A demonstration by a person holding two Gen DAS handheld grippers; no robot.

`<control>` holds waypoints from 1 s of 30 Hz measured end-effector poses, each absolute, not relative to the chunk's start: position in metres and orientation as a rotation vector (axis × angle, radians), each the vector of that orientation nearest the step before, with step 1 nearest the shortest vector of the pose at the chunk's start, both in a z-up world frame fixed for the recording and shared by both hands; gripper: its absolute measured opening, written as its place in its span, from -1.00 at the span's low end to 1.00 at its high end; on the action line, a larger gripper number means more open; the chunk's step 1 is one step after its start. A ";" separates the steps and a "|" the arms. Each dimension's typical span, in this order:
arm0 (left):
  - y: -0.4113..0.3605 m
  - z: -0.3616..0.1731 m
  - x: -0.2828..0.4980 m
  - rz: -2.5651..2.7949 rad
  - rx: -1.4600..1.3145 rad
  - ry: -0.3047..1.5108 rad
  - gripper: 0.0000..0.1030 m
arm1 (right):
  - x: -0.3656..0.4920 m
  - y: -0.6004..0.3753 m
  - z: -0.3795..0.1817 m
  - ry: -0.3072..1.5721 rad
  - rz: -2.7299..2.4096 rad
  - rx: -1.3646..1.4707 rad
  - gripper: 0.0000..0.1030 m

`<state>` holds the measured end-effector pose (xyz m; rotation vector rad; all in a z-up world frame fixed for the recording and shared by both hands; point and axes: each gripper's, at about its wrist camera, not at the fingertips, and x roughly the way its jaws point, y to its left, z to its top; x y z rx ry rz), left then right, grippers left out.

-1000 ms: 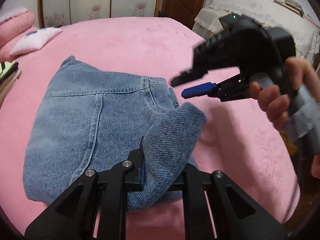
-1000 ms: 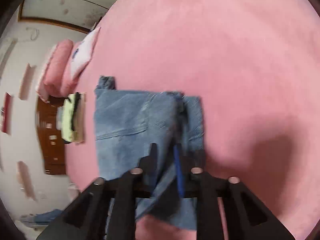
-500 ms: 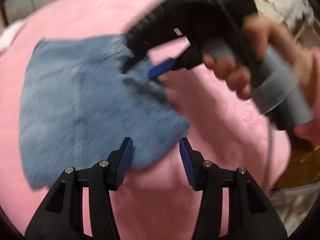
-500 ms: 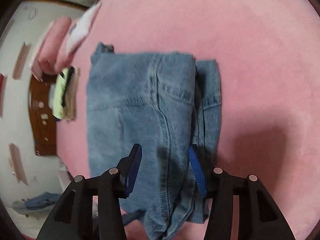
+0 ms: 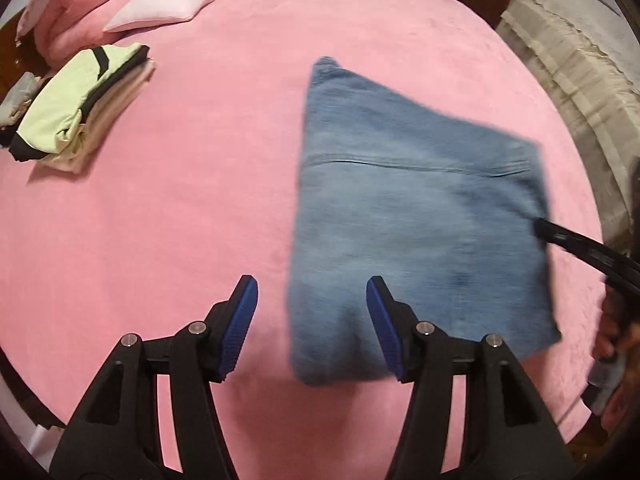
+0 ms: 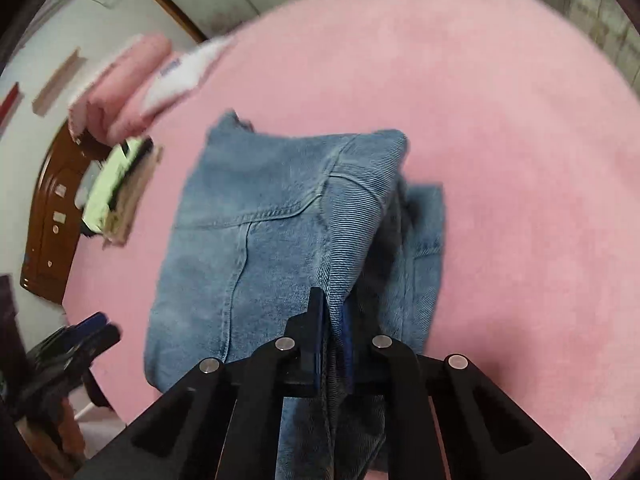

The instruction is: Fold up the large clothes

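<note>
Left wrist view: the left gripper is spread wide, holding nothing; the folded jeans lie on the pink bed ahead of its right finger. The right gripper pinches the jeans' raised edge between its fingers.

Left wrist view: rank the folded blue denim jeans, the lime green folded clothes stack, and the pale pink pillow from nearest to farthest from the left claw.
1. Folded blue denim jeans, just ahead, right.
2. Lime green folded clothes stack, far left.
3. Pale pink pillow, top left, at the bed's far edge.
</note>
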<state>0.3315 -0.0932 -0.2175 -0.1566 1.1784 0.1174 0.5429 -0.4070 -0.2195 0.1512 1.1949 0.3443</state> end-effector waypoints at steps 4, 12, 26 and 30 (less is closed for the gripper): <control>-0.083 -0.229 0.336 0.139 -0.113 1.204 0.04 | 0.524 -0.411 -0.198 1.153 0.278 0.065 -0.88; -0.109 -0.244 0.335 0.073 -0.001 1.270 0.04 | 0.532 -0.387 -0.263 1.272 0.093 0.071 -0.81; -0.102 -0.268 0.337 -0.122 -0.155 1.268 -0.58 | 0.466 -0.346 -0.210 1.269 0.448 0.048 -0.77; -0.111 -0.276 0.326 -0.147 -0.071 1.270 -0.59 | 0.442 -0.331 -0.249 1.382 0.415 -0.062 -0.79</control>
